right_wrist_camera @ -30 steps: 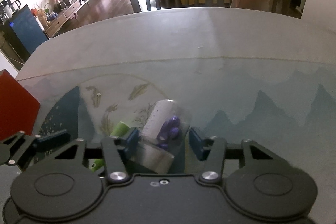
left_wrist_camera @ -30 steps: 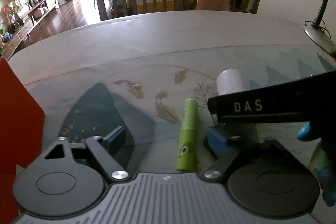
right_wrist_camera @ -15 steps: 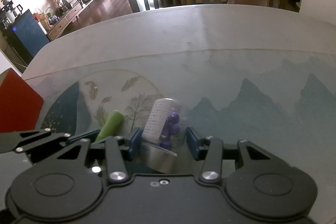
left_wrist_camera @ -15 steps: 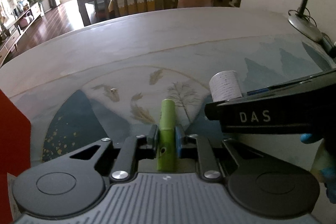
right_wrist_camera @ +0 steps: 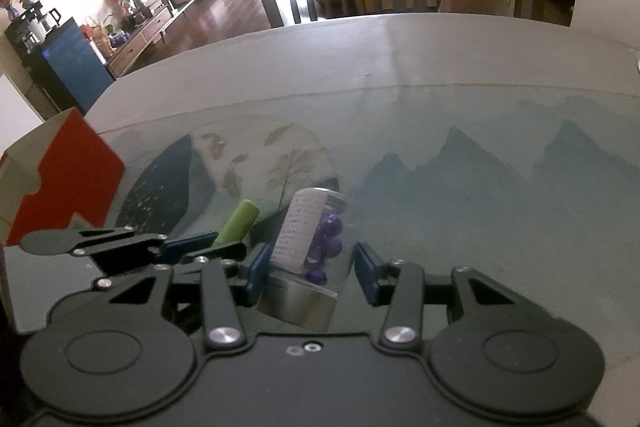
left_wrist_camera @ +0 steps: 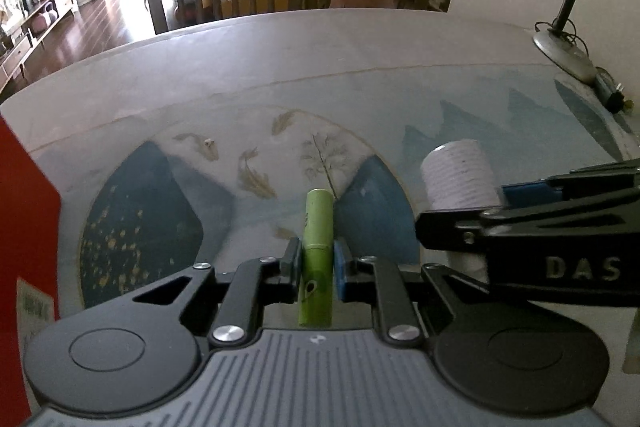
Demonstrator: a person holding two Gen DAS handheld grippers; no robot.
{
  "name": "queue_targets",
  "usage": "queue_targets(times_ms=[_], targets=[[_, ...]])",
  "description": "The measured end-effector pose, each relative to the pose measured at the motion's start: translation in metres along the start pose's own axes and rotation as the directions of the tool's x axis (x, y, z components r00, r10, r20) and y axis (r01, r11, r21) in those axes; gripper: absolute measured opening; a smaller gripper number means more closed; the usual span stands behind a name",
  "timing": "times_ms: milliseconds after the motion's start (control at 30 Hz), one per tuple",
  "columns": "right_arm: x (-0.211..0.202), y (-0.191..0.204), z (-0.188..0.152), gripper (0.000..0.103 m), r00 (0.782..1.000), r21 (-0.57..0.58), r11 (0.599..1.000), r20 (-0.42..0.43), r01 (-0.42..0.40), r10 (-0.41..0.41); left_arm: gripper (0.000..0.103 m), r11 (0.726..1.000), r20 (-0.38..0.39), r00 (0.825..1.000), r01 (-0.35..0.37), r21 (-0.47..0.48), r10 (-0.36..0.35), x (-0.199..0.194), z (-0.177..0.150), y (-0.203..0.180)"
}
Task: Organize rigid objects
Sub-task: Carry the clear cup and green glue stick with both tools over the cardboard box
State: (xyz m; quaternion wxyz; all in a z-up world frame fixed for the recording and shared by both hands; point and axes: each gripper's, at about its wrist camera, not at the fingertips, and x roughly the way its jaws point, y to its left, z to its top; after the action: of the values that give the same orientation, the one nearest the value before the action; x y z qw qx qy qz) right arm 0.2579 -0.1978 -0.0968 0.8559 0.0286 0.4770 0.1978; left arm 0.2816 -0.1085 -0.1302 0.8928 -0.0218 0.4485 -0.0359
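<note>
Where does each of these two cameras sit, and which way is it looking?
Left wrist: rides the left gripper, facing along its fingers shut on the green tube; the right gripper crosses its right edge.
Right wrist: rides the right gripper, facing its fingers around the clear jar; the left gripper shows at lower left.
Shared: tube, jar, red box, table, chairs.

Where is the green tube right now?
The green tube is clamped in the left gripper, just left of the clear jar in the right gripper.
</note>
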Motion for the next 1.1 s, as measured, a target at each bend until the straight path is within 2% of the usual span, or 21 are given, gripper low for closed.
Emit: queue_targets(times_ms=[333, 667, 1100], targets=[[-0.041, 0.020, -0.019, 0.045, 1.000, -0.027, 1.000, -0.010, -0.002, 0.002, 0.016, 0.999, 0.011, 1.000, 0.006, -0.037, -0.005, -0.043, -0.018, 0.009], [-0.072, 0.058, -0.030, 0.045, 1.000, -0.069, 0.997, -0.002, -0.031, 0.031, 0.016, 0.998, 0.041, 0.999, 0.034, -0.061, -0.031, -0.100, -0.030, 0.027], [-0.102, 0.127, -0.031, 0.045, 0.997, -0.127, 0.991, 0.064, -0.037, 0.045, 0.016, 0.995, 0.115, 0.993, 0.028, -0.092, -0.018, -0.167, -0.038, 0.081]])
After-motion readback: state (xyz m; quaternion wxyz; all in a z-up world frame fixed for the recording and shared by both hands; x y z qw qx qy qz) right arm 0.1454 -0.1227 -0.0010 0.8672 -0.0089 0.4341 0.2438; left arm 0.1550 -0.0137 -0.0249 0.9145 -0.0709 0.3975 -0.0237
